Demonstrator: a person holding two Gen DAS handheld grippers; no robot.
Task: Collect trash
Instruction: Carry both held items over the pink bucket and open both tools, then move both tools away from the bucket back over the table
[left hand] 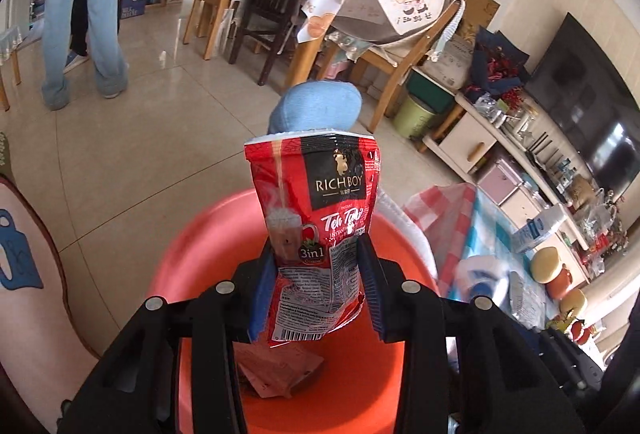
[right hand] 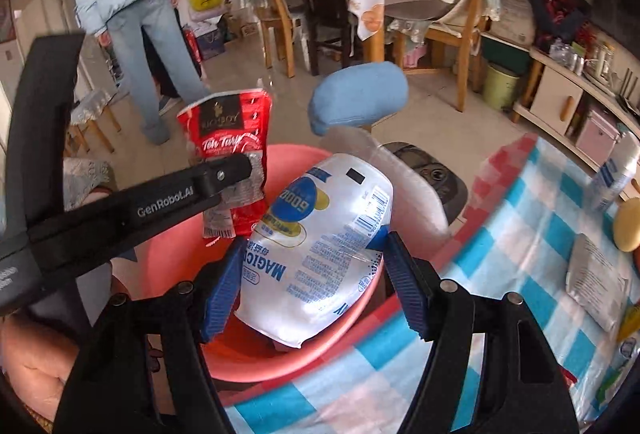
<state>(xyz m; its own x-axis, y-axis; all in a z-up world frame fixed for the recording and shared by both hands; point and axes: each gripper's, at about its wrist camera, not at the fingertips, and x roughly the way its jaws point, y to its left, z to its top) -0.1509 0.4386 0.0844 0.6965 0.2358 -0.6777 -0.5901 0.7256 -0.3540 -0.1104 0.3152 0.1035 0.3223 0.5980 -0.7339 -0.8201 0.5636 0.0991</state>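
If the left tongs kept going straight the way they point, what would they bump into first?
Probably the inside of the red bin. The left tongs, gripping the red tea packet, point down into it, though depth is hard to judge.

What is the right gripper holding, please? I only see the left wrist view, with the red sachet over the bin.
Observer: The right gripper is shut on a white pouch with blue print.
Operator: Is that pouch over the bin too?
Observer: Yes, it hangs above the orange bin, beside your red sachet.
Operator: How close are the two grippers?
Observer: The left gripper comes in from the left, its finger across the sachet, clear of the pouch.
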